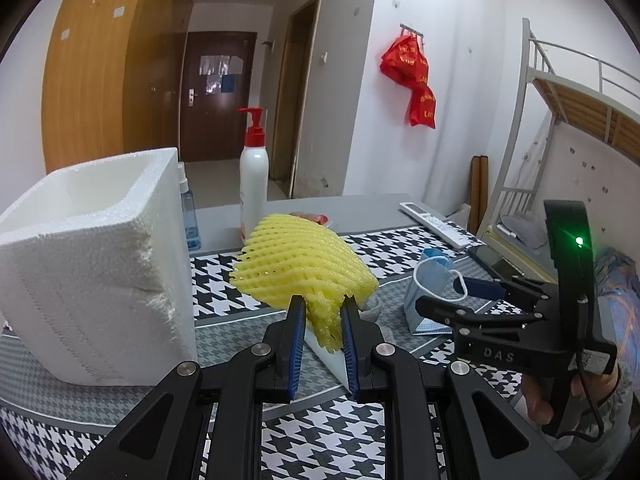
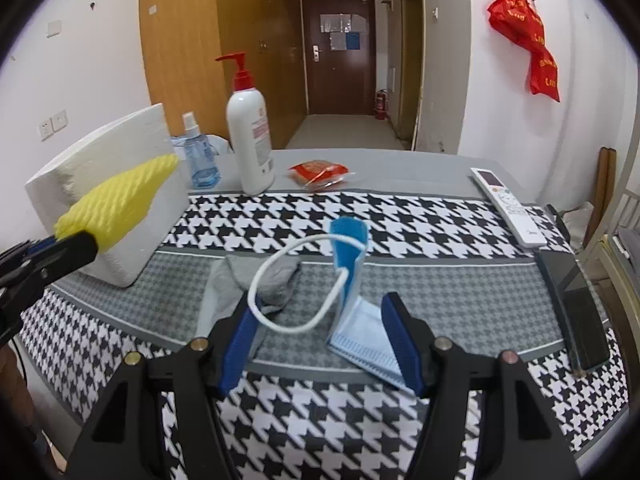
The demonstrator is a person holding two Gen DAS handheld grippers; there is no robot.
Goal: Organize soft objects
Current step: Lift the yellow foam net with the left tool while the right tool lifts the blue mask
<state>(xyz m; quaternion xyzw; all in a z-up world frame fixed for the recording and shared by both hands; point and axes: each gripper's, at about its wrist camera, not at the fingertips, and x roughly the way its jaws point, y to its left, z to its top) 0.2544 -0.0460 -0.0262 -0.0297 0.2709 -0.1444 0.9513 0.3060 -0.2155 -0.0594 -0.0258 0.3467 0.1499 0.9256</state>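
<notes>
A yellow foam fruit net (image 1: 304, 264) is pinched at its lower end by my left gripper (image 1: 322, 304), which is shut on it and holds it up beside the white foam box (image 1: 92, 264). The net (image 2: 120, 204) and left gripper (image 2: 80, 242) also show in the right wrist view. My right gripper (image 2: 317, 300) stands open low over the cloth. A blue face mask (image 2: 350, 248) stands folded between its fingers, untouched by the pads, its white ear loop curving toward the left finger. A grey sock (image 2: 276, 280) lies just beyond the left finger.
At the table's back stand a white pump bottle (image 2: 250, 140) and a blue spray bottle (image 2: 198, 156). Near them lies a red snack packet (image 2: 318, 174). A white remote (image 2: 508, 206) and a dark phone (image 2: 576, 308) lie along the right edge.
</notes>
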